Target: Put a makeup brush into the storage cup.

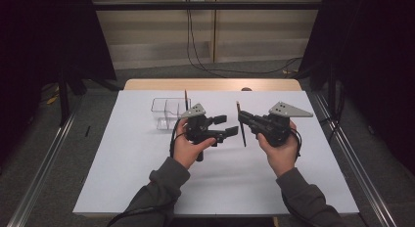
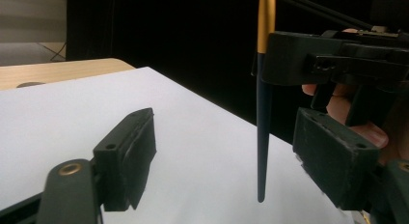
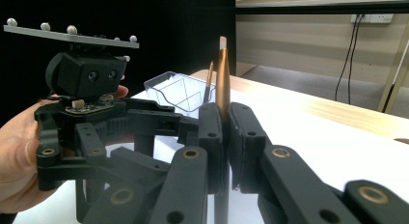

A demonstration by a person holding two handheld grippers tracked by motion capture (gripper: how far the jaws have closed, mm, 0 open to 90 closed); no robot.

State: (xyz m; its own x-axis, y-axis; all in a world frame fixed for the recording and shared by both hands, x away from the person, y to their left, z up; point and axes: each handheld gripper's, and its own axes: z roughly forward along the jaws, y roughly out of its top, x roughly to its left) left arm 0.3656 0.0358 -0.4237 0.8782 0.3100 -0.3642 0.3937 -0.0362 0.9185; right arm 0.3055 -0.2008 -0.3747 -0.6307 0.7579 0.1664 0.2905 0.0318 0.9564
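My right gripper [image 1: 240, 117] [image 3: 225, 132] is shut on a paintbrush [image 1: 242, 133] [image 3: 223, 74] [image 2: 264, 137] with a dark handle, gold ferrule and pale tip. It holds the brush upright above the white sheet [image 1: 147, 178], tip up. My left gripper [image 1: 226, 125] [image 2: 231, 161] faces it from the left with its jaws open. The brush handle stands between and beyond the two pads [image 2: 128, 156], touching neither. A clear compartment box [image 1: 164, 110] [image 3: 178, 91] behind the left hand holds a second thin brush [image 1: 186, 97] [image 3: 209, 84], which stands up in it.
The white sheet covers a wooden table whose far edge [image 1: 210, 84] shows, with a small dark round thing [image 1: 246, 89] on it. Metal rails [image 1: 352, 163] run along the floor on both sides. Black curtains close off left and right.
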